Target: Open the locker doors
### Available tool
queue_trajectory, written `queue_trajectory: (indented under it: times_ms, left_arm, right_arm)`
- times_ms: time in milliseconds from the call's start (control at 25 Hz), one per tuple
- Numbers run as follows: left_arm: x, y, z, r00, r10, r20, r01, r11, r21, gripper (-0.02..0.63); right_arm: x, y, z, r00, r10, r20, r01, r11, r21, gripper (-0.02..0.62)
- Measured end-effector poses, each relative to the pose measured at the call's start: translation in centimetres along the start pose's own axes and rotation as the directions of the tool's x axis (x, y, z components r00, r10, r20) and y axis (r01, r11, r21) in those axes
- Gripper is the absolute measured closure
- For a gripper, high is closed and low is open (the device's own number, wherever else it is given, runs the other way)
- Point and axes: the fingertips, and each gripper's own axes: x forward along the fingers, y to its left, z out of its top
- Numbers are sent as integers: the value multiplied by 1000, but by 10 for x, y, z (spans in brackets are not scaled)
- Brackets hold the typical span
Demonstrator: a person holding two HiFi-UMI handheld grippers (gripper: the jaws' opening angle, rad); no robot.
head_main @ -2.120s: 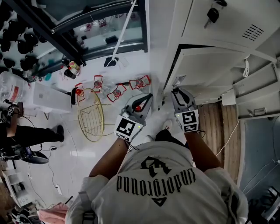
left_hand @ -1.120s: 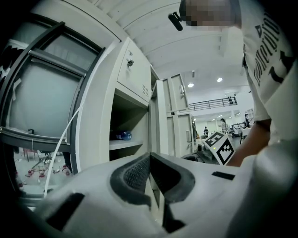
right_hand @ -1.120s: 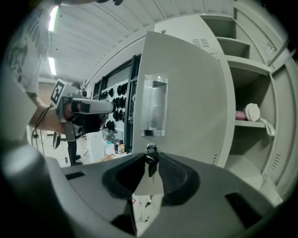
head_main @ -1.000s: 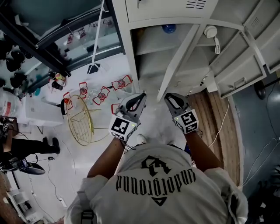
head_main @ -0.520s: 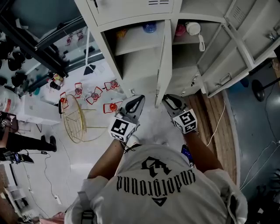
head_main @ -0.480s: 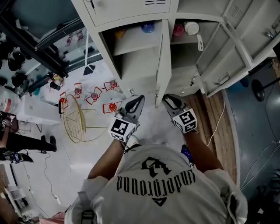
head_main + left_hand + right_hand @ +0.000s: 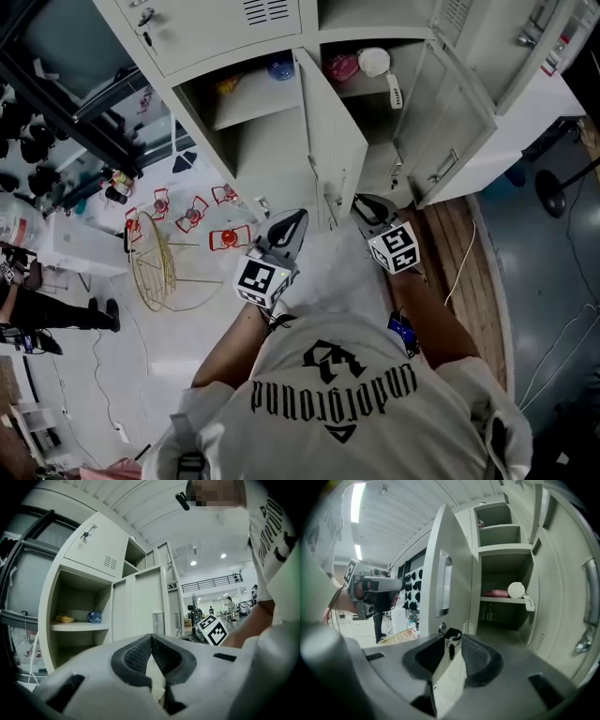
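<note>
White floor meets the lockers, where two mid-level doors already stand open; the upper left door is closed (key in its lock), so work remains. One open compartment holds a blue bottle and something yellow, the other a pink item. The left gripper is closed and empty. The right gripper has just been opening, the open door between its jaws, ungripped.

obstacle: middle locker door edge-on ahead | free: left compartment
</note>
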Motion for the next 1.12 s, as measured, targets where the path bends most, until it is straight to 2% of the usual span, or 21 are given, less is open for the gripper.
queue_trajectory:
  times_ms: [440, 800, 1120]
  left_arm:
    - [26, -22, 11, 1000, 17, 19, -17, 999, 27, 598]
    - [23, -33, 19, 999, 45, 30, -46, 999, 28, 598]
    - [-11, -35, 11, 994, 110, 8, -110, 994, 4, 598]
  right_arm:
    - [-13, -44, -8, 1000, 11, 5, -11, 1000, -12, 499]
    - [-32, -39, -14, 1000, 19, 6, -19, 1000, -20, 506]
    - [-73, -4, 8, 996, 26, 89, -23, 999, -40, 534]
